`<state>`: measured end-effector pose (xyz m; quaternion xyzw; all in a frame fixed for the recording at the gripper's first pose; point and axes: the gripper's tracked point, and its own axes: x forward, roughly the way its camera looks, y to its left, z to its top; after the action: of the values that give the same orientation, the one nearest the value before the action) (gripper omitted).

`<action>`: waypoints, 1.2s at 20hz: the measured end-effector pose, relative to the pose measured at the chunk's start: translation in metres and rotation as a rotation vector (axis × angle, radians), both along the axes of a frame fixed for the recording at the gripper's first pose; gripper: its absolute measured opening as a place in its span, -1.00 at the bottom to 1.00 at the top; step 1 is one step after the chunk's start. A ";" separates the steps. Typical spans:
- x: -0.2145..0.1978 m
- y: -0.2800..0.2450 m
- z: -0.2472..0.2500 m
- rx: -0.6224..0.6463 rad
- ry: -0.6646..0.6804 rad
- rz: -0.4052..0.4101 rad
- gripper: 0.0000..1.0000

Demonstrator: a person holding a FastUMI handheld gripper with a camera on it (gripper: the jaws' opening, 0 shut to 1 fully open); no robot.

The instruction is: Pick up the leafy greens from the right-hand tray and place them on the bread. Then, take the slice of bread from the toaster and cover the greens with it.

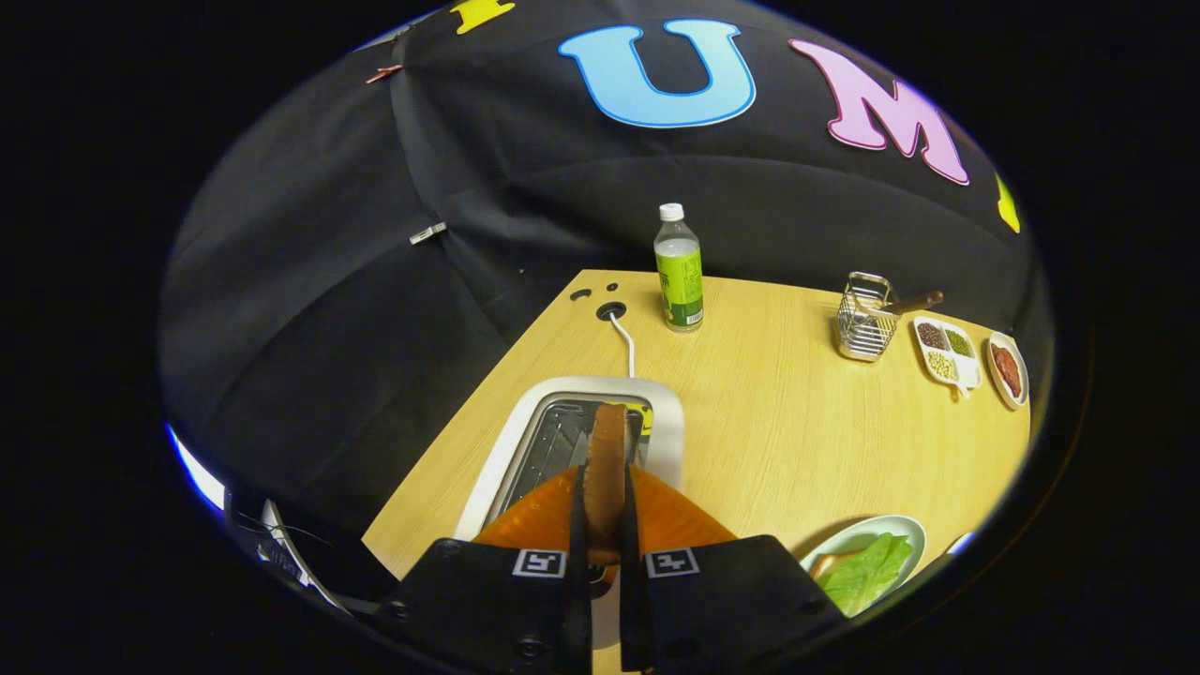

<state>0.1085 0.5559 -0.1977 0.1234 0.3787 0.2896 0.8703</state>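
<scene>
Gripper view: the gripper (pixel 605 506) pinches the brown toasted bread slice (pixel 607 459) above the white toaster (pixel 572 441); green leafy greens (pixel 867 572) already lie on bread (partly hidden) on the pale round plate (pixel 858 542), so covering remains.

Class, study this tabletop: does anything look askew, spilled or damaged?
Nothing stands out. The gripper is shut on the brown bread slice above the white toaster; the green-labelled plastic bottle stands upright.
</scene>
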 end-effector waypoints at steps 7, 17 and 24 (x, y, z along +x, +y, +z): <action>0.004 -0.019 0.058 0.111 -0.075 -0.019 -0.68; 0.001 -0.123 0.131 0.242 -0.150 -0.106 -0.68; -0.011 -0.228 0.062 0.153 -0.093 -0.254 -0.68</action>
<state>0.0975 0.3275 -0.1354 0.2227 0.2961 0.2107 0.9046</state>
